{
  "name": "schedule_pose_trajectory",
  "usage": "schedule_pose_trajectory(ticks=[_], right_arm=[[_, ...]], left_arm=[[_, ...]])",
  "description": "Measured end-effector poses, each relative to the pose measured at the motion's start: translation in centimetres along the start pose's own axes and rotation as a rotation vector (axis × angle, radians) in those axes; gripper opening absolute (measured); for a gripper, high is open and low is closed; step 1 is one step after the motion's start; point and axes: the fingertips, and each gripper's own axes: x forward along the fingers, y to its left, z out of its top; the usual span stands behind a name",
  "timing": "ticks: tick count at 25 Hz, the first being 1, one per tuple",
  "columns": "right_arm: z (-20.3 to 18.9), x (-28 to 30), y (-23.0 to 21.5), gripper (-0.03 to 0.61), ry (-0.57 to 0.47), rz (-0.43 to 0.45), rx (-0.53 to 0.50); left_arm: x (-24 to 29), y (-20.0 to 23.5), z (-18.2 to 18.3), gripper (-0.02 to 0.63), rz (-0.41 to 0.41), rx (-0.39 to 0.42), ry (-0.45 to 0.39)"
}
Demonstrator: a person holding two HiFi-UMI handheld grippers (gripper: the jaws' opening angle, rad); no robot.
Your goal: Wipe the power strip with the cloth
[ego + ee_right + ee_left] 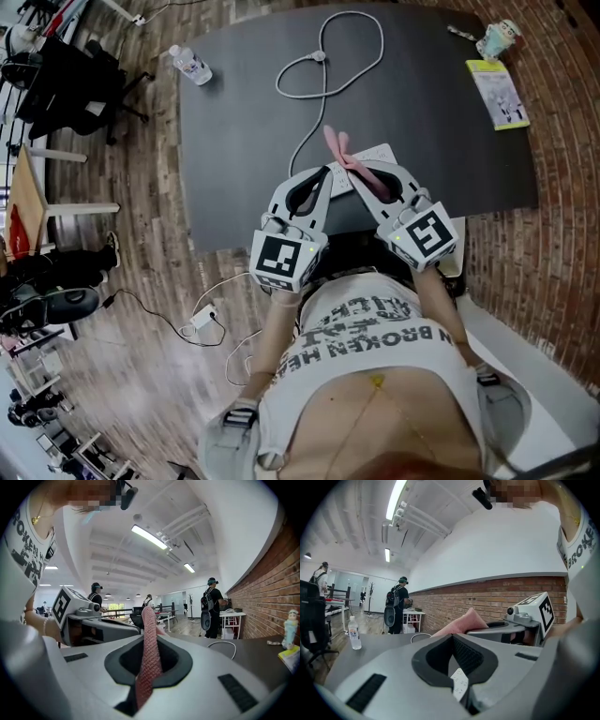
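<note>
1. Containers. I see one clear plastic bottle (190, 65) at the upper left of the head view, at the far left corner of the dark desk (244, 141). In the left gripper view it stands upright at the left of the frame. Its cap is on and it looks clear through most of its height. I cannot read the fill level. A small pale-green item (497, 39) sits at the upper right of the desk. I cannot tell whether it is a container.

2. Left tongs (452, 637). The jaws are together, with the tips meeting at the top of the dark padded opening. Nothing is clamped between them. Through that opening I see a white section of the power strip (459, 684) with its socket holes, lying under the jaws. I cannot tell whether the tongs touch it.

3. Right tongs (149, 637). The jaws are closed on the pink cloth (150, 653). The cloth runs up through the padded opening as a narrow folded band and stands above the tips.

4. Location of task items. In the head view the power strip lies at the centre of the frame, near the desk's near edge, mostly covered by both tongs. Its white cable (323, 56) loops toward the top of the frame. The free end of the cloth lies across the strip, between the two sets of tips.
</note>
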Motion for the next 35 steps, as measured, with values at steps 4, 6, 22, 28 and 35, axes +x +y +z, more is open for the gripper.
schedule_pose_trajectory(ticks=[4,6,22,28,35], right_arm=[[-0.2,0.9,0.5,0.017,0.004,0.03,-0.007],[-0.2,1.2,0.6,0.017,0.008,0.048,-0.012],[-0.7,1.9,-1.0,0.017,0.039,0.083,-0.023],[-1.7,2.3,-1.4,0.017,0.063,0.103,-0.031],[-3.4,2.8,-2.1,0.017,0.117,0.106,-0.032]], left_arm=[[-0.3,0.6,-0.1,0.008,0.028,-0.007,-0.008],[-0.2,0.8,-0.3,0.008,0.037,-0.01,-0.006],[1.7,1.2,-0.4,0.008,0.051,-0.01,0.005],[2.0,1.4,-0.8,0.008,0.071,-0.009,0.013],[2.1,1.9,-2.9,0.008,0.096,-0.021,0.047]])
